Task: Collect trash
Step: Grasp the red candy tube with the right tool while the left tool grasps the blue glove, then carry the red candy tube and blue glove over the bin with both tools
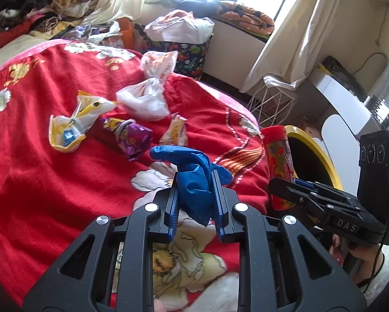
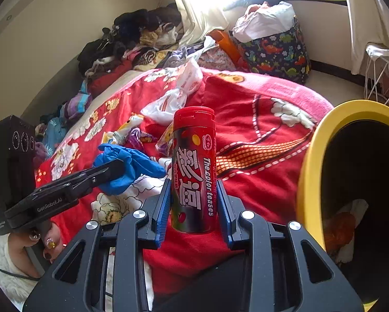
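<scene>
Left gripper (image 1: 195, 179): jaws clamped on crumpled blue glove (image 1: 194, 182), held above the bed (image 1: 51, 182).
Right gripper (image 2: 193, 187): jaws grasping red candy tube (image 2: 194, 169) — long axis upright.
Yellow bin (image 2: 314, 161): opening lies just right of the tube; right hand nearer.
Bin contents: probably wrappers — too dark to confirm.

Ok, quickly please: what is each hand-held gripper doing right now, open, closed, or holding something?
Left hand-held gripper: closed on the blue glove.
Right hand-held gripper: closed on the red candy canister.
</scene>
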`<state>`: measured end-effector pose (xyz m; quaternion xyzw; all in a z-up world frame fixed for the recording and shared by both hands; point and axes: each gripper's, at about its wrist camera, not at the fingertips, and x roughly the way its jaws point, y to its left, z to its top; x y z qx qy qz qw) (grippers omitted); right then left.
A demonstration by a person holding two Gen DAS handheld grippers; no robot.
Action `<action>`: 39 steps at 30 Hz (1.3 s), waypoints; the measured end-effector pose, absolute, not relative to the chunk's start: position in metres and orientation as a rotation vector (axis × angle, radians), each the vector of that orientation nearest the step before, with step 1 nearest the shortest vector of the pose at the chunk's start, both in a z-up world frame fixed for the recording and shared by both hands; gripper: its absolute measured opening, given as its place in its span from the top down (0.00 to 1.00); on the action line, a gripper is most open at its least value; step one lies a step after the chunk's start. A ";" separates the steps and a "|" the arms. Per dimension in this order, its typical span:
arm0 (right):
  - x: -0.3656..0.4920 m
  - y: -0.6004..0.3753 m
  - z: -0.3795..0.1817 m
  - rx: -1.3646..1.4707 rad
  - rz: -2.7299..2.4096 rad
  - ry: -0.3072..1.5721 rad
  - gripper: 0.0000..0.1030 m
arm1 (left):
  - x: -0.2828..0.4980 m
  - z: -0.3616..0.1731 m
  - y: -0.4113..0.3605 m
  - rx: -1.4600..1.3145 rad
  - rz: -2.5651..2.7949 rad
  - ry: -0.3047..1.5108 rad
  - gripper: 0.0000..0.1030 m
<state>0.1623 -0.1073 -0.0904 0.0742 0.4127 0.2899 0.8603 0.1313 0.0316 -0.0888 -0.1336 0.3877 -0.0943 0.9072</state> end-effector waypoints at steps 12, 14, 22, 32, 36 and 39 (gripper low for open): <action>0.158 -0.140 -0.073 0.176 0.547 0.807 0.69 | 0.127 -0.074 0.004 -0.228 -0.250 0.772 0.84; 0.157 -0.147 -0.071 0.181 0.532 0.797 0.69 | 0.127 -0.072 -0.001 -0.220 -0.261 0.768 0.84; 0.156 -0.177 -0.064 0.220 0.479 0.770 0.69 | 0.126 -0.064 -0.021 -0.189 -0.300 0.757 0.84; 0.152 -0.215 -0.058 0.267 0.410 0.738 0.69 | 0.126 -0.055 -0.046 -0.151 -0.345 0.743 0.84; 0.151 -0.227 -0.057 0.279 0.385 0.729 0.69 | 0.126 -0.053 -0.054 -0.137 -0.361 0.738 0.84; 0.150 -0.237 -0.057 0.290 0.367 0.725 0.69 | 0.127 -0.051 -0.060 -0.128 -0.373 0.735 0.84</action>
